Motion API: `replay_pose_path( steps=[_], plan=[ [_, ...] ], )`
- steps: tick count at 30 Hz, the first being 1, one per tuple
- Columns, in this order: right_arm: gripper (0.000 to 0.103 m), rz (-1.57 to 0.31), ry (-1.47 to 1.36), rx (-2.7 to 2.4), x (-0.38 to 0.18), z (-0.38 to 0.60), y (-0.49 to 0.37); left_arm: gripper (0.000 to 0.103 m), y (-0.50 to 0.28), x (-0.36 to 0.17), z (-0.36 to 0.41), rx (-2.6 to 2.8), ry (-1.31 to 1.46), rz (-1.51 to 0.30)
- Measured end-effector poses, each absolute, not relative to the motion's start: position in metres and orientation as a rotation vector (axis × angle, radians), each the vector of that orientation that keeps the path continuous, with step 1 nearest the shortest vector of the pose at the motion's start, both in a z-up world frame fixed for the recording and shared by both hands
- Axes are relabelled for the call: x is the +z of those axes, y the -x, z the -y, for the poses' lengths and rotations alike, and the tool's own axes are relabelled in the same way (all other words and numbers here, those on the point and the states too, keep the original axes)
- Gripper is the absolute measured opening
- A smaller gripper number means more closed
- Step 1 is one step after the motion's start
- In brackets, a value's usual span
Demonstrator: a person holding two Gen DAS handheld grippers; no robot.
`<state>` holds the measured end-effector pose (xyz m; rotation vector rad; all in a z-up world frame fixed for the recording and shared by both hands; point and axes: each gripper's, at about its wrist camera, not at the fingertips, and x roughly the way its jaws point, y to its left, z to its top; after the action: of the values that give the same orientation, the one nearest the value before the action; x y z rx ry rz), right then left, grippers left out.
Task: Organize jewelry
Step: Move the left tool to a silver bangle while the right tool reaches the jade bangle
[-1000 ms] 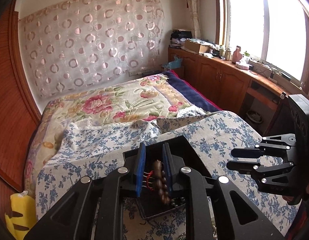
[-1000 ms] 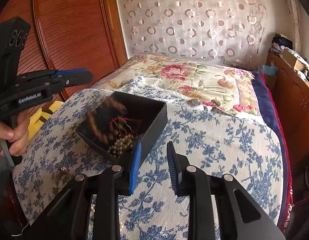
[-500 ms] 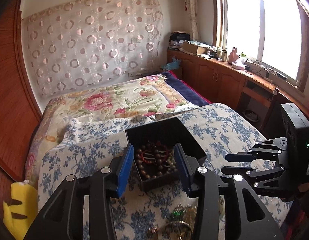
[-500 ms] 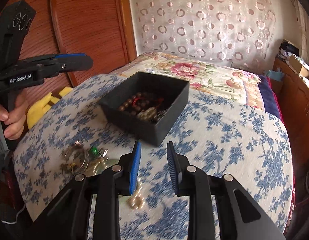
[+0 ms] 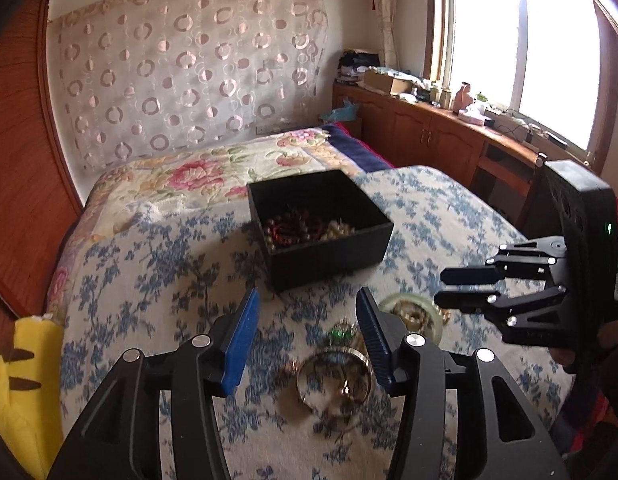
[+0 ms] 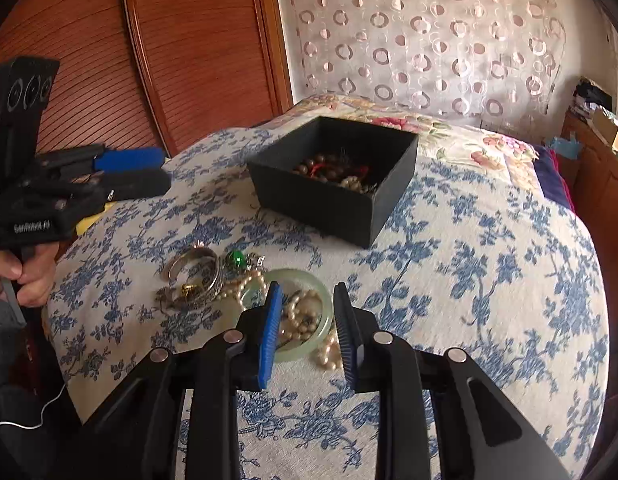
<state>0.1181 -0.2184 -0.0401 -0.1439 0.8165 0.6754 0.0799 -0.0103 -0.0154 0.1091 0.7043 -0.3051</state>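
Observation:
A black open box (image 5: pixel 329 236) (image 6: pixel 333 176) stands on the blue-flowered cloth (image 6: pixel 489 280) and holds brown, red and pale bead bracelets (image 5: pixel 305 228). Near the front lies a loose pile: a silver bangle (image 6: pixel 197 268) (image 5: pixel 333 376), a green stone piece (image 6: pixel 236 258), a pale jade bangle (image 6: pixel 309 312) and pearl strands (image 6: pixel 301 320). My left gripper (image 5: pixel 305 332) is open and empty above the pile. My right gripper (image 6: pixel 305 320) is open and empty, with the jade bangle between its fingertips in view.
The cloth covers the foot of a bed with a floral quilt (image 5: pixel 197 172). A yellow plush toy (image 5: pixel 25 380) sits at the left edge. Wooden cabinets (image 5: pixel 429 136) run along the window wall on the right. A wooden panel (image 6: pixel 169 60) stands on the left.
The left gripper let a brown bead bracelet fall into the box, opened wide and drew back. Both grippers pulled back from the box to over the loose pile; the box now sits flat.

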Motion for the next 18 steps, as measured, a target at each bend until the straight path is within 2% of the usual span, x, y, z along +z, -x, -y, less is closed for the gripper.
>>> replay_pose_path(
  steps=[18],
  plan=[
    [0.029, -0.855, 0.236, 0.682, -0.068, 0.187, -0.107, 0.048, -0.085, -0.076, -0.011, -0.282, -0.067, -0.856]
  ],
)
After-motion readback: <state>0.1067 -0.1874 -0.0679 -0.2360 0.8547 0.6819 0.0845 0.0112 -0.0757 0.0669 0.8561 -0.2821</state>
